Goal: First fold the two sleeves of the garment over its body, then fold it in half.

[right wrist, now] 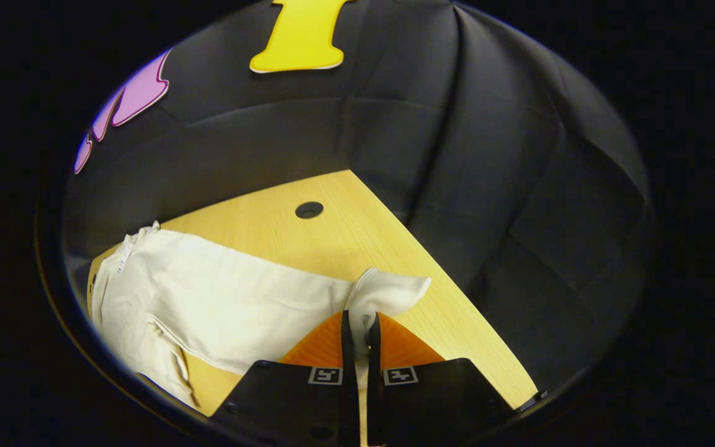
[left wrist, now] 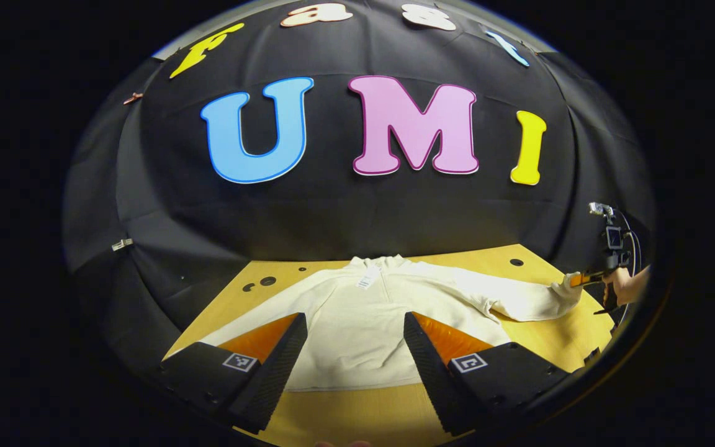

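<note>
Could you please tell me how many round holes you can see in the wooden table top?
4: two side by side near the left sleeve, a small one behind them, and one at the far right corner. The garment may hide others.

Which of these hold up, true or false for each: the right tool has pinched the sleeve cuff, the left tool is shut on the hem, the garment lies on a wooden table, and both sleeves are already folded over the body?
1. The right tool is shut on the sleeve cuff. True: its fingers press a bit of cuff between them.
2. The left tool is shut on the hem. False: it is open, fingers wide apart, above the garment and gripping nothing.
3. The garment lies on a wooden table. True.
4. Both sleeves are folded over the body. False: the sleeve held by the right tool stretches out sideways, off the body.
</note>
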Tool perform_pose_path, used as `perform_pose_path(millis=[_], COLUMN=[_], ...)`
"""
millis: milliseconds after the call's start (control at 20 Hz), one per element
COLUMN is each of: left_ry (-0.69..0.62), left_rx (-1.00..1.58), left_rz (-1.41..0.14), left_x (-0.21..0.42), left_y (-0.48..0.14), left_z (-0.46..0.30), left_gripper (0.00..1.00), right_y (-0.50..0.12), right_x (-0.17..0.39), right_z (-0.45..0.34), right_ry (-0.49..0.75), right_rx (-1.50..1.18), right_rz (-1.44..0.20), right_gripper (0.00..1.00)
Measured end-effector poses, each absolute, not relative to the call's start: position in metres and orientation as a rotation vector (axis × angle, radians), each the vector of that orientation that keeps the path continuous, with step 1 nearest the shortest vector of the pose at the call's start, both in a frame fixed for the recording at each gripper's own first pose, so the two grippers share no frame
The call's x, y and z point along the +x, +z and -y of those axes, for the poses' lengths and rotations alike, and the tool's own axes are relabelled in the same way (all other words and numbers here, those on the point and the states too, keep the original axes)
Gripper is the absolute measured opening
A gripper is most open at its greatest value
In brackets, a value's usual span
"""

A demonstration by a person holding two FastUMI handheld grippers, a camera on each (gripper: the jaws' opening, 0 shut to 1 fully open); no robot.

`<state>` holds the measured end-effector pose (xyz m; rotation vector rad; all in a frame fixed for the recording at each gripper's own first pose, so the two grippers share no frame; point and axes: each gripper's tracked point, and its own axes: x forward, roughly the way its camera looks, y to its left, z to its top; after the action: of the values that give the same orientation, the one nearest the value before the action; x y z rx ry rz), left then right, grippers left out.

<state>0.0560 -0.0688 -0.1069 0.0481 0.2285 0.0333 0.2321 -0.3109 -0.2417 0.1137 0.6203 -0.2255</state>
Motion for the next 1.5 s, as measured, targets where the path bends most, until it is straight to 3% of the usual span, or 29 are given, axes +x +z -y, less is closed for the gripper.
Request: perform_pose_path(millis=[850,1500], left_ry=[0.28,0.512], left_rx=[-0.04,-0.212], left_rz=[-0.234,-0.27], left_x=[0.023,-0.03], left_y=[-0.12,-0.142], left_z=[-0.04,-0.137], left_gripper=[0.98,0.98], right_y=[-0.13,-0.169], right_x=[0.355,0.345], right_z=[0.045,-0.211], right_ry=[0.18,0.505], right_rx=[-0.022,-0.185], right_rz=[-0.45,-0.487], right_gripper=[0.09,0.09])
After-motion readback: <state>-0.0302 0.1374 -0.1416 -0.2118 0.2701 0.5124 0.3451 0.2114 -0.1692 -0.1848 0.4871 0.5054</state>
